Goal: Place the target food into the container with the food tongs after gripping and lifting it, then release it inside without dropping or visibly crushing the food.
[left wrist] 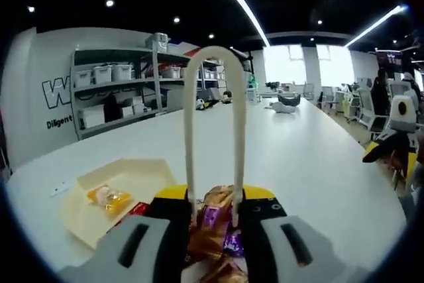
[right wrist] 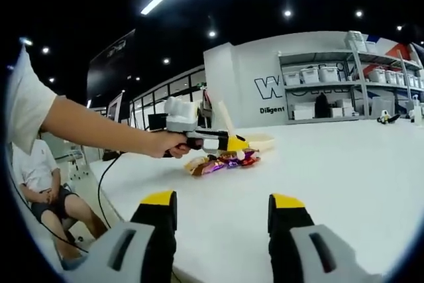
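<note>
White laminate tabletop, long and bare over most of its length, ran away toward bright windows in the left gripper view. Held in the left gripper, between its black jaws with yellow tips: a pair of cream plastic food tongs, U-shaped, bend uppermost, both arms pressed in and standing nearly parallel. Seen beneath the tong tips and between the jaws, a loose pile of snack packets in crinkled gold and purple wrappers, lying on the table; whether actually pinched by the tongs could not be told. Just left of that pile, a shallow cream square tray, holding one small yellow-wrapped sweet, with a red packet at its near edge. Farther back, grey shelving with white storage bins against a wall. In the right gripper view, the right gripper hung over bare table, jaws wide apart and holding nothing. Beyond it, a person's hand gripping the left gripper, over the same wrapper pile, the tray just behind. Seated at the far left, another person.
</note>
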Motion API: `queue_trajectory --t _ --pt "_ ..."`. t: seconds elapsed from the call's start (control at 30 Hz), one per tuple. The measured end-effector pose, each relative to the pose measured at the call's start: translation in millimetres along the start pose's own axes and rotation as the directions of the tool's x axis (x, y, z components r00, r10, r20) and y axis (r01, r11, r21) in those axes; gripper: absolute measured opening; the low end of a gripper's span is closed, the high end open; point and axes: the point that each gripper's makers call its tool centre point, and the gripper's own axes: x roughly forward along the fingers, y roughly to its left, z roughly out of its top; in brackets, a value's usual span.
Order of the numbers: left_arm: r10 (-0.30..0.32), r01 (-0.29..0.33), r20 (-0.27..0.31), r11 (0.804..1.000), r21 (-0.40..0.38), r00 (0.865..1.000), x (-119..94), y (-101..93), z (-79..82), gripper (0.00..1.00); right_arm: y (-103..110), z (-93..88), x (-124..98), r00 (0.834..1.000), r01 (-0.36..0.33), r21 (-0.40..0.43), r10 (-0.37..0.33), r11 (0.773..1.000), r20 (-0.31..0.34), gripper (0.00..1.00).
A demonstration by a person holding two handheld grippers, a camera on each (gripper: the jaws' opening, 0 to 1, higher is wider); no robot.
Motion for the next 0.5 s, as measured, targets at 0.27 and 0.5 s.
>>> queue_trajectory --t 0.27,0.5 --pt "0.037 -0.038 -0.028 0.999 -0.037 0.999 1.2 3.6 -1.2 0.23 -1.8 -1.8 0.3 1.0 0.003 -0.007 -0.003 1.0 -0.012 0.51" --pt "0.082 -0.089 -0.038 0.964 -0.251 0.996 -0.1 9.8 -2.4 0.19 -0.9 0.2 -0.2 1.0 0.002 -0.012 -0.002 1.0 -0.011 0.51"
